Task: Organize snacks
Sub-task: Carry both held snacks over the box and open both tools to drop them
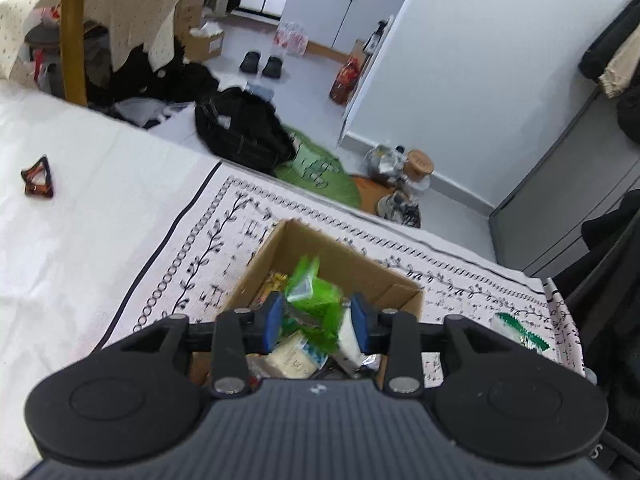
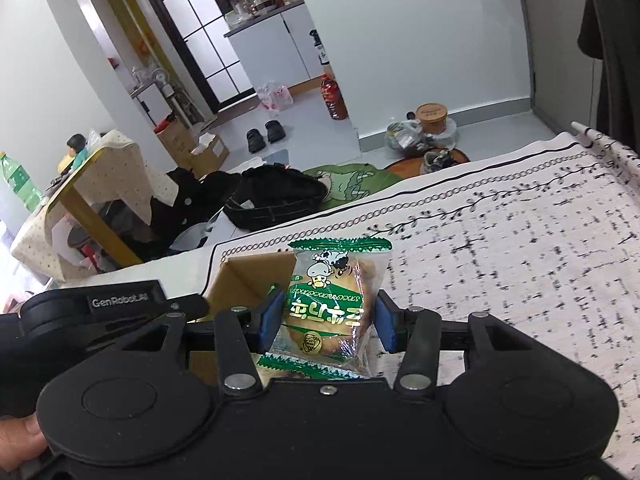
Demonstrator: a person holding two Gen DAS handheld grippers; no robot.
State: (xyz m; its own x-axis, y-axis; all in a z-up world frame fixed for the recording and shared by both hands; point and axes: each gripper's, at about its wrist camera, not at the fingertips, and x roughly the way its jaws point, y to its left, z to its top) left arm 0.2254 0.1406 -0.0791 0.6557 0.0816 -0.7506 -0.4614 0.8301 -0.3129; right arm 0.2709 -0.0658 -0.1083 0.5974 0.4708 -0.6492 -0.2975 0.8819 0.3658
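Left tool [image 1: 316, 322]: pointing down over the cardboard box, its blue pads standing narrow on either side of a green snack packet [image 1: 314, 298]; the packet is blurred and whether the pads are pressing it cannot be told.
Right tool [image 2: 326, 322]: gripping a clear cookie packet [image 2: 330, 306] with green serrated ends, the blue pads pressing its two sides, the packet standing upright above the patterned cloth.
Cardboard box [image 1: 340, 258]: sitting open on the patterned cloth just beyond the left tool, holding several wrapped snacks [image 1: 294, 354] in a loose pile.
Second green-edged packet [image 1: 518, 330]: lying flat on the cloth near its right edge, apart from the box.
Patterned cloth [image 2: 520, 260]: covering the surface, its chain-and-vine border running along the far edge.
Dark hair claw [image 1: 38, 178]: lying alone on the plain white sheet [image 1: 80, 240], well apart from the box, towards the left.
Floor beyond: black bag [image 1: 244, 132], green mat [image 1: 320, 170] and a pair of black slippers [image 1: 262, 65] lying past the far edge.
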